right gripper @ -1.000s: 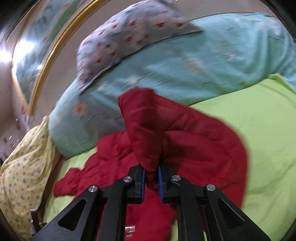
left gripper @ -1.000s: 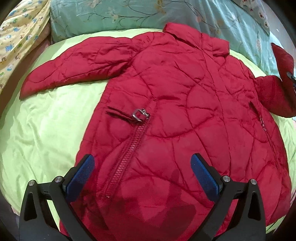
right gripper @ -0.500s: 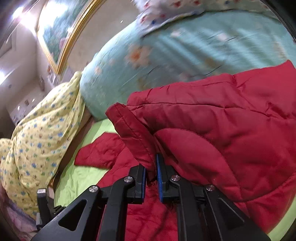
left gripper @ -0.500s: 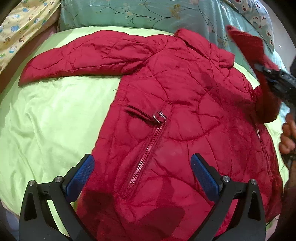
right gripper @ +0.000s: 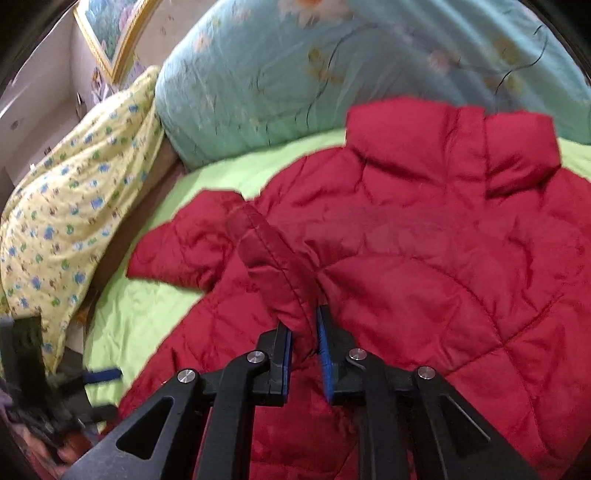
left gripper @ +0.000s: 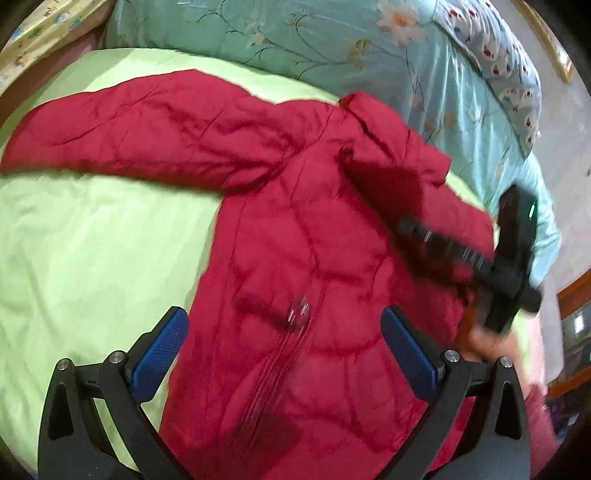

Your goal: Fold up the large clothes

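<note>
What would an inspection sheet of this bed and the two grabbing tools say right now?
Surface: lime-green sheet, rumpled, jacket lying on it.
Job's things: red jacket spread front up, zip closed; one sleeve stretched out flat, the other sleeve brought over the jacket's front.
Clutter: nothing seen on the sheet.
Grippers: left gripper wide open above the jacket's lower front, holding nothing. Right gripper has its fingers just opening, sleeve cuff between them, a gap showing on one side.
Cables: nothing seen.
Surroundings: teal floral quilt behind the jacket, yellow patterned blanket at one side, framed picture on the wall.
</note>
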